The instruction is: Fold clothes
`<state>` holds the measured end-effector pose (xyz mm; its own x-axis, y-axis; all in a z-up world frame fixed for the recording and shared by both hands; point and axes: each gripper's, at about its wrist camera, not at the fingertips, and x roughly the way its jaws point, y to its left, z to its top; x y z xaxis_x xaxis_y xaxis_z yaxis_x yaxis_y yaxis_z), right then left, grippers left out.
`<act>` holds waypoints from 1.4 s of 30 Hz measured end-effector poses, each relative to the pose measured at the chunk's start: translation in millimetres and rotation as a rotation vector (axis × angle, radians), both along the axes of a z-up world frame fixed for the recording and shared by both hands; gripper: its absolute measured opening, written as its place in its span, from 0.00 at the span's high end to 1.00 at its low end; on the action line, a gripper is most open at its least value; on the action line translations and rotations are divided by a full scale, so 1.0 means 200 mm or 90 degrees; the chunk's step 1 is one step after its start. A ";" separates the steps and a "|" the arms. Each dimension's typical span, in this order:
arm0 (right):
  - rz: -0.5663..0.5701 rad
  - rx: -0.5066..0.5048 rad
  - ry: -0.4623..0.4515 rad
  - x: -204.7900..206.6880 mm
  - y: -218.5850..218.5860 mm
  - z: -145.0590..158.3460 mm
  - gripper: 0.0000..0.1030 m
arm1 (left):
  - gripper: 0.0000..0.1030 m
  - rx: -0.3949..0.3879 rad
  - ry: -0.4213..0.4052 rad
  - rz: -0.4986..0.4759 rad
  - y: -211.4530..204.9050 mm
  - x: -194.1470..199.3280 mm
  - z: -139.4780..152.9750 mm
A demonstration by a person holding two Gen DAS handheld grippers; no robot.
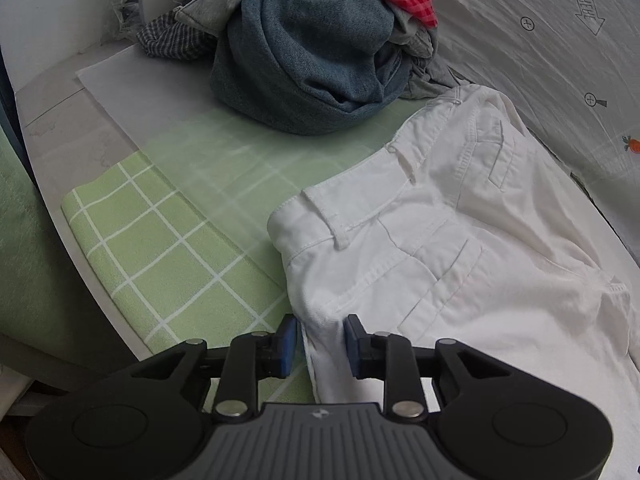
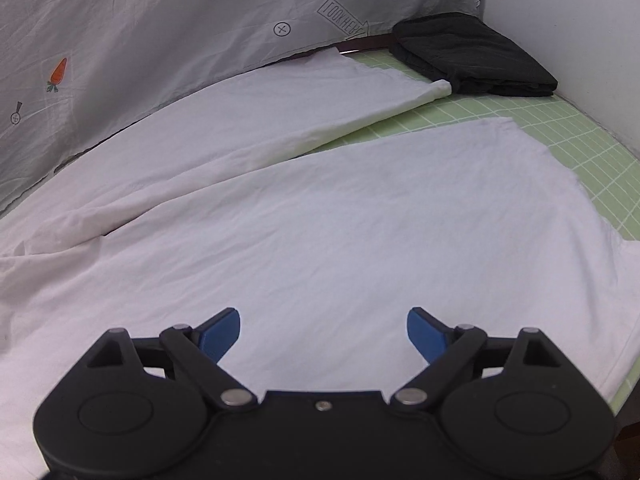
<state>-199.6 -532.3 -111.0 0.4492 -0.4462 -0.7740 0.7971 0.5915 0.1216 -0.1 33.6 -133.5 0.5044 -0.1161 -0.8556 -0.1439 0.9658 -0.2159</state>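
Note:
White trousers lie flat on a green checked cloth. The left wrist view shows their waistband and back pockets. My left gripper sits at the near side seam below the waistband, its blue pads narrowly apart with a ridge of white fabric between them. In the right wrist view the two white trouser legs spread away from me. My right gripper hovers over the near leg, jaws wide open and empty.
A pile of unfolded clothes, with blue denim and a red checked piece, stands at the back left. A folded black garment lies at the far right corner. A grey printed sheet hangs along the back edge.

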 end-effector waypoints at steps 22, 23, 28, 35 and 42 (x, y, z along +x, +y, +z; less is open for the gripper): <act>0.140 -0.047 0.014 1.34 0.32 -0.05 0.03 | 0.41 0.035 -0.098 -0.301 -0.60 0.91 0.11; 0.152 -0.049 0.025 1.33 0.37 -0.07 0.03 | 0.41 0.030 -0.102 -0.304 -0.63 0.99 0.09; 0.157 -0.083 0.063 1.17 0.51 -0.14 0.04 | 0.34 0.034 -0.092 -0.297 -0.75 1.27 -0.03; 0.130 -0.047 0.028 1.01 0.52 -0.15 0.02 | 0.24 0.059 -0.079 -0.278 -0.80 1.38 -0.15; 0.133 -0.072 0.005 0.96 0.51 -0.07 0.01 | 0.25 0.062 -0.058 -0.257 -0.78 1.34 -0.05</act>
